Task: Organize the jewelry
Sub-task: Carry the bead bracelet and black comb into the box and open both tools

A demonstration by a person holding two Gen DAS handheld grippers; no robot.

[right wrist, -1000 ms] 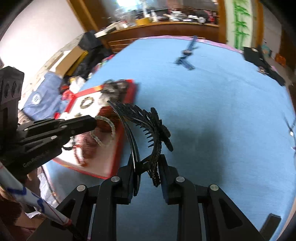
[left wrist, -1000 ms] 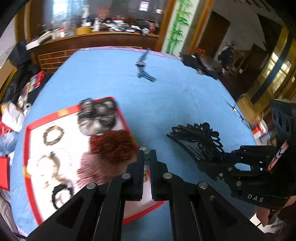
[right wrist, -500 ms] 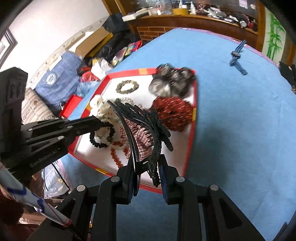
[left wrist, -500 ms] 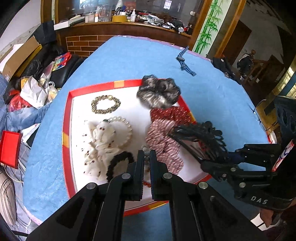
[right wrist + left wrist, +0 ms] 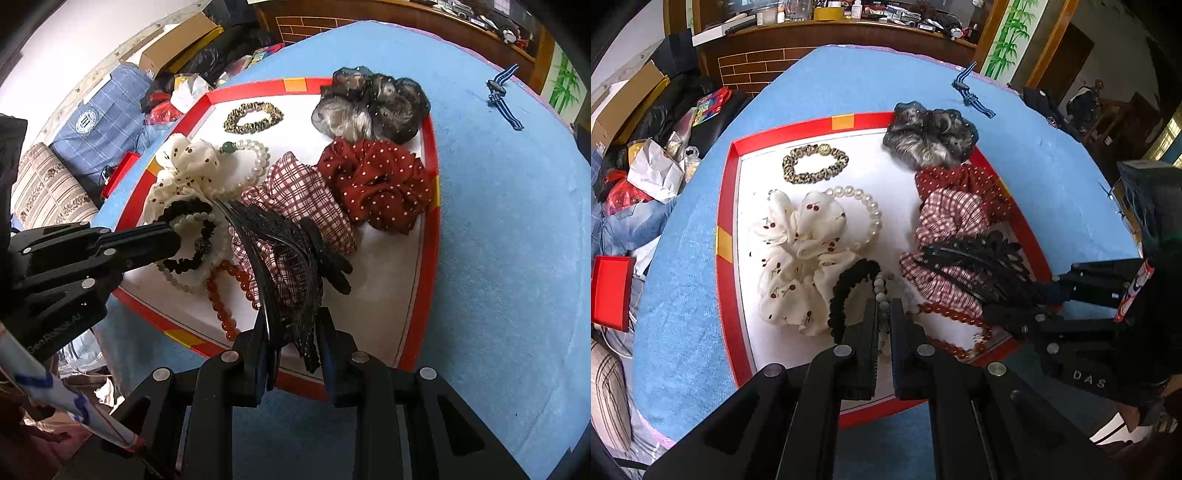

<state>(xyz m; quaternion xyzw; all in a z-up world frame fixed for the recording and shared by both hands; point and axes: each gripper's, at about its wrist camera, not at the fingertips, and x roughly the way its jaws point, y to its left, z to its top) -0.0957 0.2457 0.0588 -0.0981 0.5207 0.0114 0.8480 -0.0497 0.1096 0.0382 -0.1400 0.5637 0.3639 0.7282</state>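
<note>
Black hair comb [image 5: 295,273] sits clamped in the right hand-held gripper [image 5: 291,343] above the red-rimmed tray [image 5: 430,236], while the left hand-held gripper [image 5: 883,314] pinches a pale bead bracelet [image 5: 881,286].

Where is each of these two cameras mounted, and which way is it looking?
Left wrist view: sits on the left gripper, looking steeply down along its shut fingers, pinching a pale bead string, at the red tray; the right gripper shows at right.
Right wrist view: sits on the right gripper, looking down over the black hair comb it grips; the left gripper shows at left.
Both share the tray, its scrunchies, beads and the blue table.
</note>
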